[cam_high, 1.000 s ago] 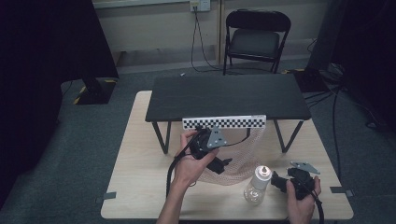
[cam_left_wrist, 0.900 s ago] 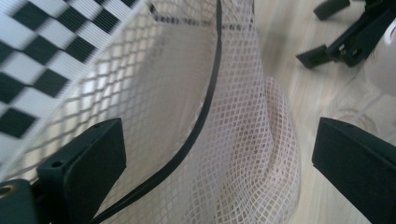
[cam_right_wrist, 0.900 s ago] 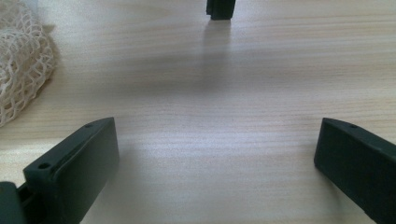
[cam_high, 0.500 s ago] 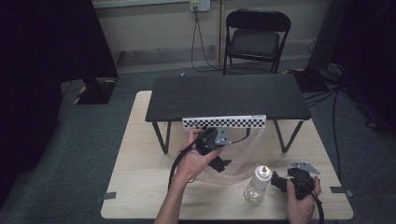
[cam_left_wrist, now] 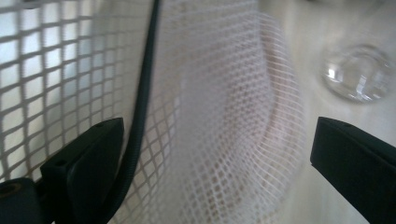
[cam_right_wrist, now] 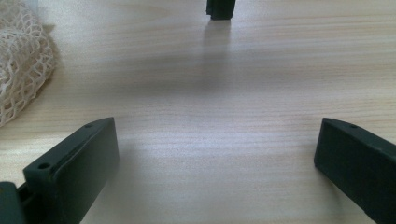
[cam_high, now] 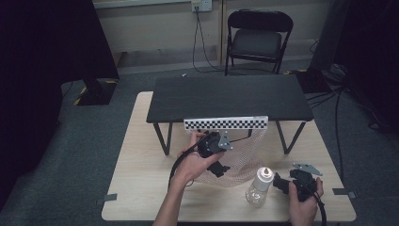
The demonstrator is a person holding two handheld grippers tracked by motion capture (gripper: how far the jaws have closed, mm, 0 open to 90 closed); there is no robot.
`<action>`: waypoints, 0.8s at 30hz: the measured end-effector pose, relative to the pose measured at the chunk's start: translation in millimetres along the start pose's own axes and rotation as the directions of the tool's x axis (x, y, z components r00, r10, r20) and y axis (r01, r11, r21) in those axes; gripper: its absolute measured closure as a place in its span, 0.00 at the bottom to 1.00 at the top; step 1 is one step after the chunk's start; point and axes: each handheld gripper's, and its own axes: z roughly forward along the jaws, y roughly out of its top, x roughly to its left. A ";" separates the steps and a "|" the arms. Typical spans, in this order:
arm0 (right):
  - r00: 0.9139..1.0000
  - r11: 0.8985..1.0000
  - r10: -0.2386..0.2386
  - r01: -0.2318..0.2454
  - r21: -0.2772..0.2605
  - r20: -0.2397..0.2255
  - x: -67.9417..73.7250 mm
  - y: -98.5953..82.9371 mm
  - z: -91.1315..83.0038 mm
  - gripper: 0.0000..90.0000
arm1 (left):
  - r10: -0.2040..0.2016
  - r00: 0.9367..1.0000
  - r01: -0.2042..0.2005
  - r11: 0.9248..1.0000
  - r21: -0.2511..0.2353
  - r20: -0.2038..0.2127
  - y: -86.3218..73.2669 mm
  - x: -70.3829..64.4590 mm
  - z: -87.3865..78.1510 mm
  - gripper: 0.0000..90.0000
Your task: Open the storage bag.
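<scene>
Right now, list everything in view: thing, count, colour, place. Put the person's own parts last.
table: 1, light wood, under everything.
bench: 1, black, standing on the table's far half.
checker strip: 1, black and white, on the bench's near edge.
mesh bag: 1, white, hanging from the bench edge onto the table.
bottle: 1, clear glass, upright near the table's front, right of the bag.
chair: 1, black, on the floor beyond the table.
left gripper: 1, black, open, at the bag.
right gripper: 1, black, open, low over bare table right of the bottle.
hands: 2, each holding a gripper.
</scene>
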 end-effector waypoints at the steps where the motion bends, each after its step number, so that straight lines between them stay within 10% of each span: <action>1: 1.000 1.000 0.000 0.000 0.000 0.000 0.0 0.0 0.0 0.00 | 0.010 1.000 -0.010 1.000 0.005 0.005 -0.4 -1.5 -1.6 0.04; 24: 1.000 1.000 0.000 0.000 0.000 0.000 0.0 0.0 0.0 0.00 | 0.145 0.972 -0.155 0.987 0.043 0.188 11.2 -26.4 -49.9 0.01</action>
